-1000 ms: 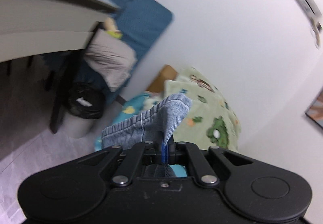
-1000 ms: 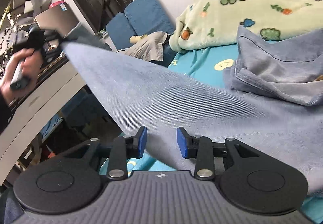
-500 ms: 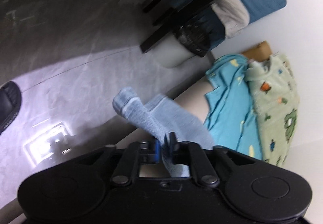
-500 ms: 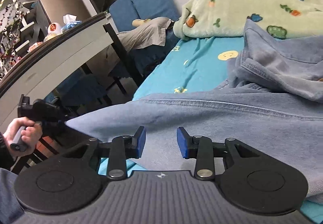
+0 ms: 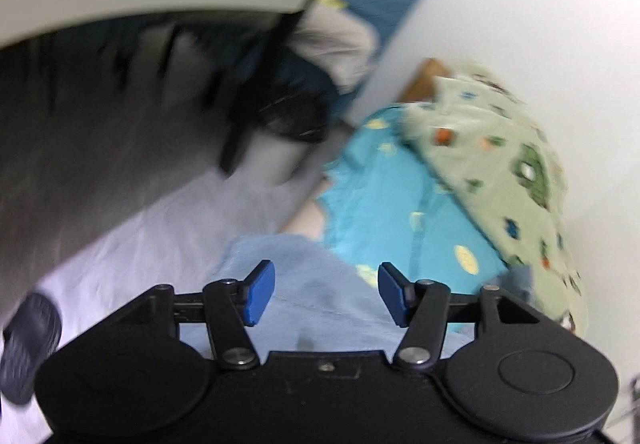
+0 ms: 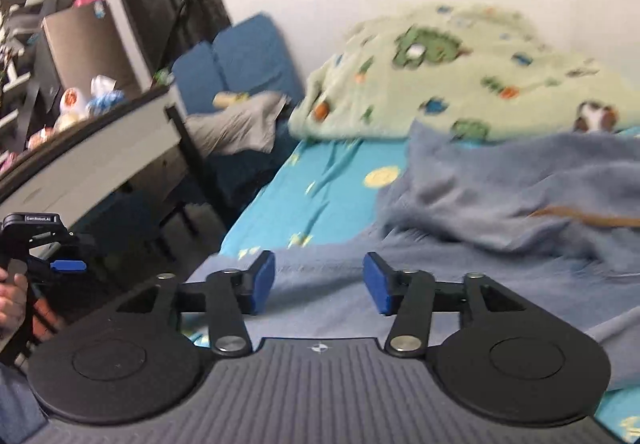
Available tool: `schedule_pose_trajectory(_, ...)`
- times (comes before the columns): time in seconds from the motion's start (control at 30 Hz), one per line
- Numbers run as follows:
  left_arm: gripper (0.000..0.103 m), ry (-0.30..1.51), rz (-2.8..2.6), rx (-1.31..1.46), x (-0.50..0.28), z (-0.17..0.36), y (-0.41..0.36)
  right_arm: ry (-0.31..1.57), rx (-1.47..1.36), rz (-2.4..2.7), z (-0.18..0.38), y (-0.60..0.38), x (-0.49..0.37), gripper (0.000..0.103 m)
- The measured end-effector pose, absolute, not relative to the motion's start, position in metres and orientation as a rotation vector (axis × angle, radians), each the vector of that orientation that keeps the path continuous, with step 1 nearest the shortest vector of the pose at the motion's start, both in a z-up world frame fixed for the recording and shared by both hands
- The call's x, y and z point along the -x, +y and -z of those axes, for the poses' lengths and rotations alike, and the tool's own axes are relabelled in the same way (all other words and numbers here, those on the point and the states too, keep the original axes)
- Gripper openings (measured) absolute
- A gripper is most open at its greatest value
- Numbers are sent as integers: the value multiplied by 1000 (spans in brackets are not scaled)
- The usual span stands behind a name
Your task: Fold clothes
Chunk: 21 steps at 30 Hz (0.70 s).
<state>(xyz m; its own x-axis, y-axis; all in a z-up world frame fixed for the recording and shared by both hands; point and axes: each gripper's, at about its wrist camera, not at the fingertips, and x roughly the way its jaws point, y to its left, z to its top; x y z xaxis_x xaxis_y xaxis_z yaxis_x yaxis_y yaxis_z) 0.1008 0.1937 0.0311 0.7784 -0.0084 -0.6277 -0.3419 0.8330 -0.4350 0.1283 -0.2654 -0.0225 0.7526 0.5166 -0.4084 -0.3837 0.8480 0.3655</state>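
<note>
Both the left gripper (image 5: 326, 294) and right gripper (image 6: 318, 288) have jaws opening with nothing pinched, seemingly to let the denim garment (image 6: 500, 212) lie on the bed (image 6: 320, 196) for folding.

Motion blur smears most of the left wrist view: the dark table legs (image 5: 236, 116) at centre left are streaks, and the black bin (image 5: 296, 116) beside them has no clear outline. The slipper (image 5: 28, 348) at the lower left is cut by the frame edge. The gripper body hides the near part of the jeans (image 5: 312, 284) at the bottom. In the right wrist view, the prints on the green blanket (image 6: 460, 76) at upper right are too blurred to make out, as are the small items on the desk (image 6: 88, 148) at left. The hand (image 6: 12, 300) at the left edge is cut off, and the jeans (image 6: 500, 204) run past the right edge.
</note>
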Motion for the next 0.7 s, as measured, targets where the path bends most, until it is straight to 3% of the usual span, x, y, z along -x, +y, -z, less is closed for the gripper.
schedule_pose_trajectory(0.33, 55, 653, 81, 379, -116, -22, 48, 534, -306, -200, 5, -335, -120, 63)
schedule_pose_trajectory(0.53, 55, 728, 186, 308, -115, 12, 12, 513, -499, 239, 17, -423, -124, 79)
schedule_pose_trajectory(0.7, 56, 753, 220, 285, -112, 27, 7, 582, -699, 554, 56, -488, -139, 80)
